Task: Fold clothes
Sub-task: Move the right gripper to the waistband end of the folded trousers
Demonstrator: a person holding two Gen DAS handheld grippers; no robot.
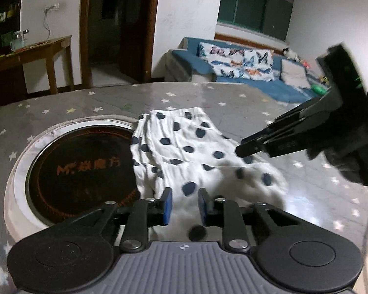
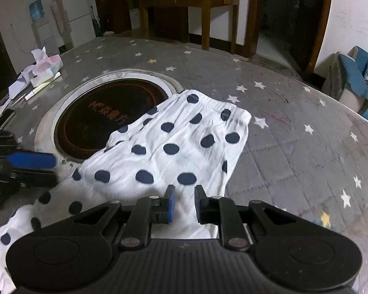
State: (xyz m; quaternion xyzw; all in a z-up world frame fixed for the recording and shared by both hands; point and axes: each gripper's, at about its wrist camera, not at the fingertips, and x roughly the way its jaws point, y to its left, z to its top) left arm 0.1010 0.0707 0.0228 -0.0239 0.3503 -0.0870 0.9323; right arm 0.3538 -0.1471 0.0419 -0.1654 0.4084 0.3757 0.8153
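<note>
On table (image 2: 294,147), near side: polka-dot garment (image 2: 174,144) lying partly over inset round burner (image 2: 90,117); left gripper (image 1: 184,207) and right gripper (image 2: 184,203) both slack, grasping nothing; risk of snagging or bunching.

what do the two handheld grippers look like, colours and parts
Both match: the left gripper and right gripper have black linkage arms with silver pivot bolts, two round black discs at the base, a ribbed grey centre plate, and black fingers with blue pads. No cables or sleeves are visible.
</note>
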